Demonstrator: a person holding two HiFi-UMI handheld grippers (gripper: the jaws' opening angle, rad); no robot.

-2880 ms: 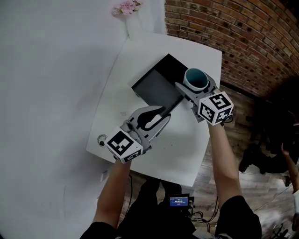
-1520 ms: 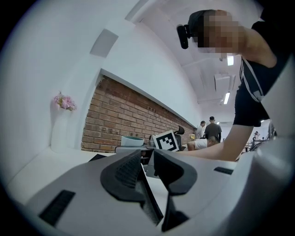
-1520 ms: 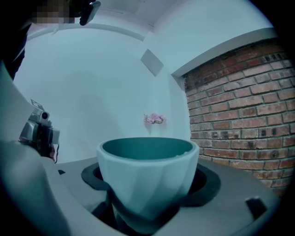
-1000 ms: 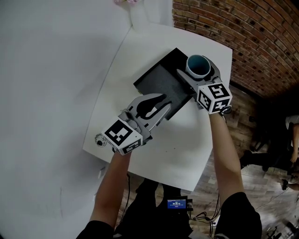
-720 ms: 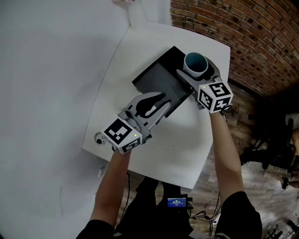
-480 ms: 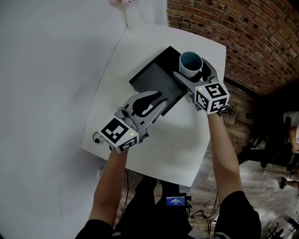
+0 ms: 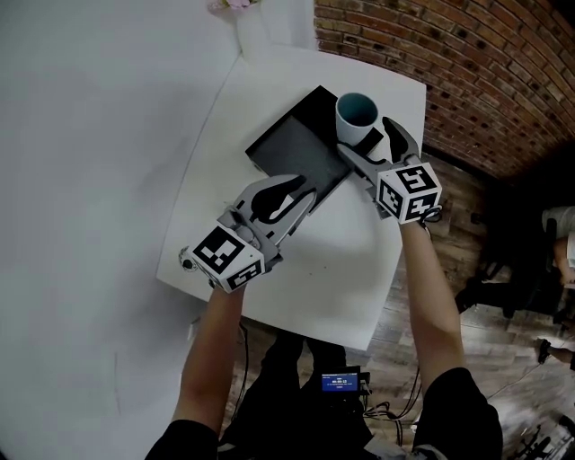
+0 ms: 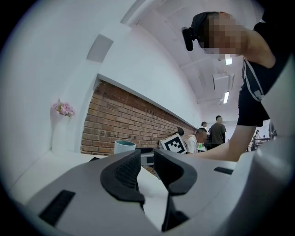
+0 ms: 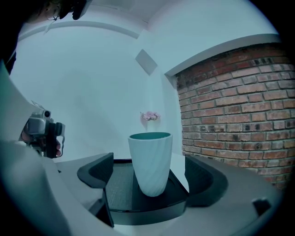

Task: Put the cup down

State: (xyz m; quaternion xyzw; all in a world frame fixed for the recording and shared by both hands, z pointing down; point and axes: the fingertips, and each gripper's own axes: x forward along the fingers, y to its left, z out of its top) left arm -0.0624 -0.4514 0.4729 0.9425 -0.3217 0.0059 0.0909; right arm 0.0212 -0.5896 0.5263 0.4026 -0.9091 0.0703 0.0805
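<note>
A pale ribbed cup (image 7: 357,115) with a teal inside stands upright on the right corner of a black tray (image 7: 289,148). My right gripper (image 7: 364,137) is open around it. In the right gripper view the cup (image 9: 150,161) stands between the spread fingers with a gap on each side, resting on the black tray (image 9: 119,193). My left gripper (image 7: 301,191) hovers over the tray's near edge, shut and holding nothing. The left gripper view shows its pads (image 8: 125,169) nearly together and the cup (image 8: 124,146) far off.
The white table (image 7: 341,260) ends close to a brick wall (image 7: 449,63) on the right. A white vase with pink flowers (image 7: 235,11) stands at the far corner. A small round object (image 7: 186,263) sits at the table's left edge. People stand in the background of the left gripper view.
The right gripper carried the cup a little left over the tray, and its jaws have spread apart, so the cup now stands free. The left gripper barely moved.
</note>
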